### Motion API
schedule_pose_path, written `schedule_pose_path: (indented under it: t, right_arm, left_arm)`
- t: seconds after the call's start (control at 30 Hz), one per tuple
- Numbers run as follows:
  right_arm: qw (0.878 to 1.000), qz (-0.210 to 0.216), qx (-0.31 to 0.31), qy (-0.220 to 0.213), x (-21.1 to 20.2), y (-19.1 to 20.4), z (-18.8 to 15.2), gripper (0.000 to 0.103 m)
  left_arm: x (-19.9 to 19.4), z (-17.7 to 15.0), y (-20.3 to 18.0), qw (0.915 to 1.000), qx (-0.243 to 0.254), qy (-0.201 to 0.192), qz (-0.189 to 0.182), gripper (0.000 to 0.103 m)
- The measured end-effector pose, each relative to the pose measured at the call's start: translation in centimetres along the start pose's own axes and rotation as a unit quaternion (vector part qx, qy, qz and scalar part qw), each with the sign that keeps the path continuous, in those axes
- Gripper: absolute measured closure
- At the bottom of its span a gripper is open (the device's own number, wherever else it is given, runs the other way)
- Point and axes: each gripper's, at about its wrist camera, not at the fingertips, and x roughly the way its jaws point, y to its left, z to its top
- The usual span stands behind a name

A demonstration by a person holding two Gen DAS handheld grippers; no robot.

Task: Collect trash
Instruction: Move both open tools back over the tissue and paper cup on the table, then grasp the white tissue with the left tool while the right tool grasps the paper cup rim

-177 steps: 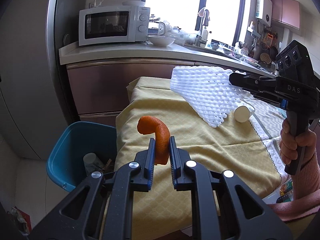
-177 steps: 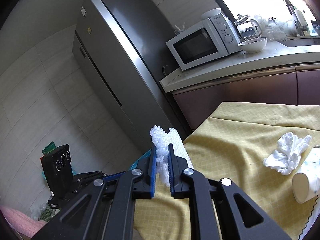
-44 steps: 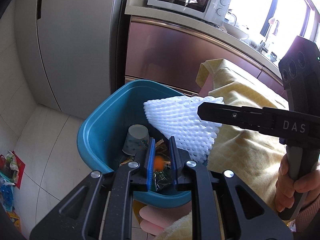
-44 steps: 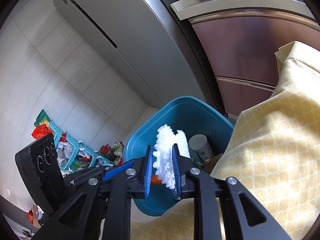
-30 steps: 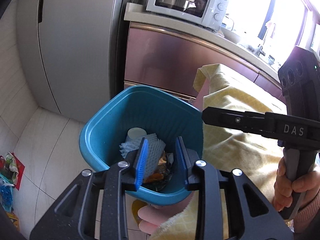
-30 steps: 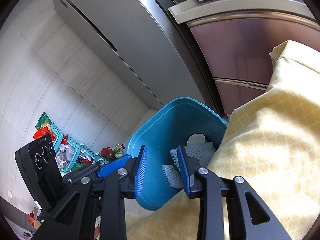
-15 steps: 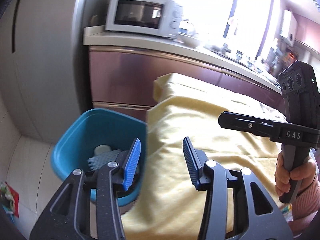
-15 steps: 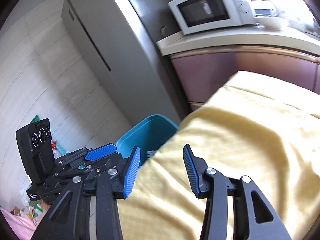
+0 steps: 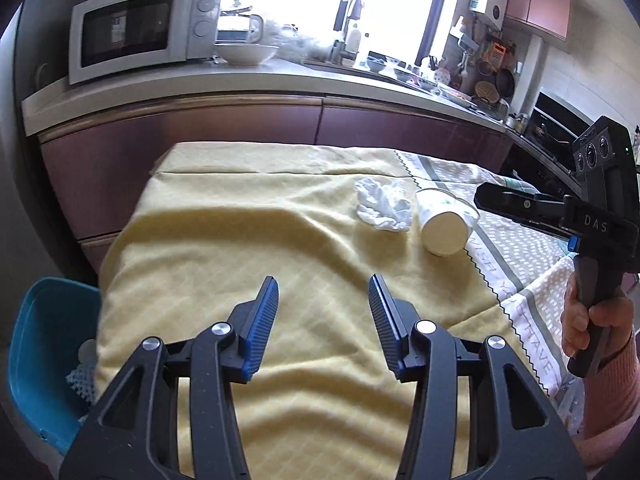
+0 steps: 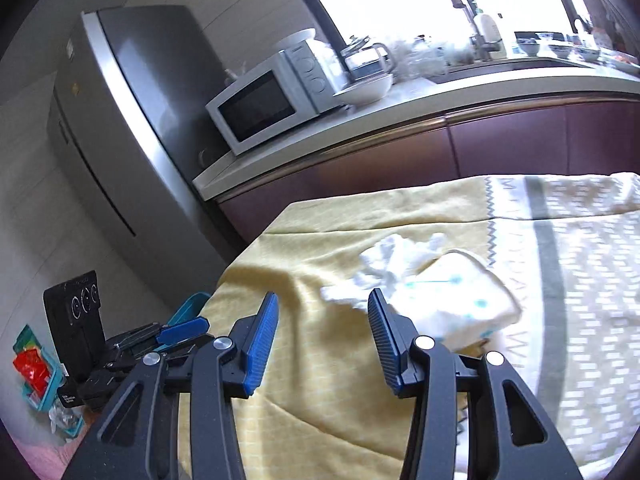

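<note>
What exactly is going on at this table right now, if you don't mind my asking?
A person is clearing trash with two handheld grippers. The left gripper and right gripper are both open and empty above the yellow tablecloth. A crumpled tissue and a tipped paper cup lie there uncollected. The blue bin sits beside the table.
</note>
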Motion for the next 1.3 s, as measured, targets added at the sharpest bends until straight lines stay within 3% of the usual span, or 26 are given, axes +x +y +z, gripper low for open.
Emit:
schedule_pose_path:
  t: [0.13,0.3,0.63,0.83,1.03,1.17,1.23,1.3]
  right_arm:
    - [0.999,-0.022,0.039,-0.017,-1.3,-4.6,0.7,0.058]
    - [0.997,-0.024,0.076,-0.005,-0.4,-8.3,1.0,0.057]
    - [0.995,0.014,0.095,0.024,1.1,-10.2,0.4,0.057]
    - [0.996,0.035,0.082,0.032,0.9,-9.6,0.0,0.057]
    - [0.995,0.056,0.077,0.041,0.7,-9.2,-0.5,0.073]
    - [0.993,0.075,0.077,0.048,0.5,-8.9,-1.0,0.089]
    - [0.992,0.086,0.078,0.05,0.4,-8.8,-1.3,0.093]
    - [0.991,0.094,0.077,0.051,0.3,-8.7,-1.4,0.094]
  left_arm:
    - [3.9,1.9,-2.2,0.9995,0.014,0.024,-0.017,0.056]
    - [7.5,4.0,-4.9,0.9983,0.033,0.045,-0.017,0.054]
    - [13.6,6.1,-6.1,0.9948,0.03,0.097,-0.007,0.055]
    - [15.1,6.1,-5.9,0.9933,0.015,0.113,-0.017,0.078]
    - [15.0,6.1,-5.9,0.994,0.008,0.107,-0.02,0.094]
    - [14.6,6.1,-5.6,0.9945,0.003,0.103,-0.021,0.093]
    - [14.5,6.2,-5.3,0.9944,-0.006,0.103,-0.025,0.078]
    - [14.5,6.3,-5.1,0.9945,-0.009,0.102,-0.018,0.071]
